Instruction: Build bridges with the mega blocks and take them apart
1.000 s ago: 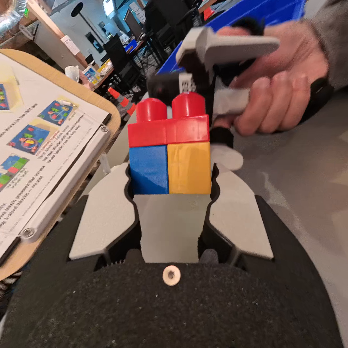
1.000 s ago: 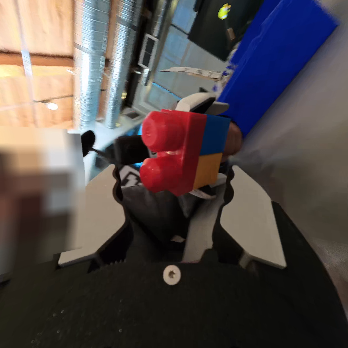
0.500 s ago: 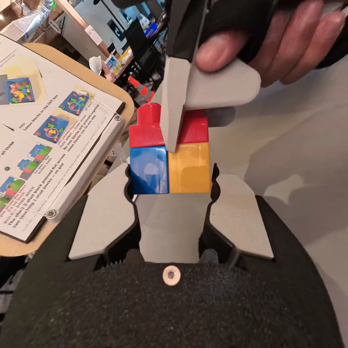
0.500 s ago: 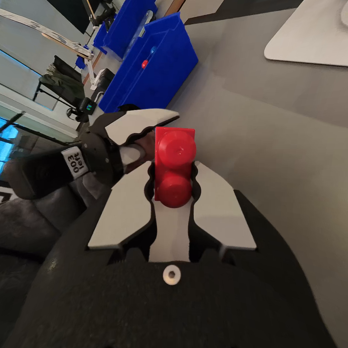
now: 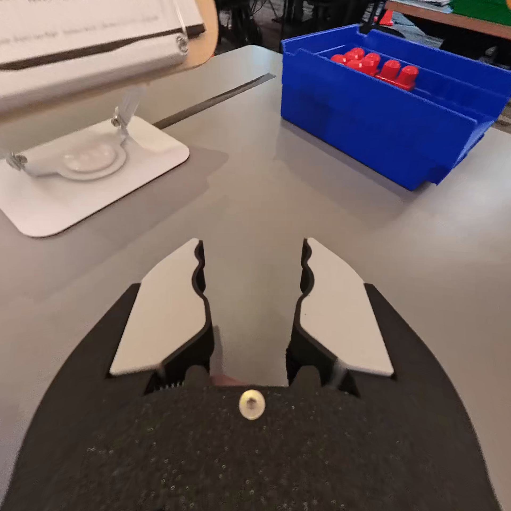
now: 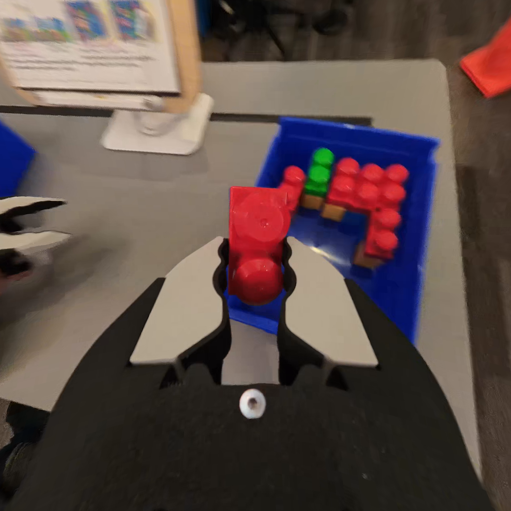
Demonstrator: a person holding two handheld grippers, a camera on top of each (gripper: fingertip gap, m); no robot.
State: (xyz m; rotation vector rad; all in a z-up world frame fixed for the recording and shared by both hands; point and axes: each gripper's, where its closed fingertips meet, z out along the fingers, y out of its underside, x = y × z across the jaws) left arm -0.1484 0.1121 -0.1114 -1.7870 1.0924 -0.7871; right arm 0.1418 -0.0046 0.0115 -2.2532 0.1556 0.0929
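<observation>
The right gripper point(image 6: 255, 265) has its fingers clamped on one red two-stud block point(image 6: 257, 243), studs facing the camera, held above the near wall of a blue bin point(image 6: 387, 290) on the grey counter point(image 6: 166, 199). Inside that bin the right wrist view shows a cluster of blocks: one green two-stud block point(image 6: 319, 174), several red blocks point(image 6: 367, 182) whose exact number the blur hides, and at least three tan or orange blocks point(image 6: 333, 211) beneath them. The left gripper point(image 5: 252, 265) holds nothing; its fingers stand well apart over bare counter. The left wrist view sees the bin from the side, so only red studs point(image 5: 373, 65) show over its rim, and no green or tan. Both views show one instruction board point(image 6: 91, 47) on a white stand point(image 6: 154, 135) with a flat base, well apart from the bin. Only the right wrist view shows the left gripper from outside, blurred at the left edge, plus the corner of a second blue bin point(image 6: 13, 163) at the left and an orange-red object point(image 6: 489, 66) off the counter at the upper right.
</observation>
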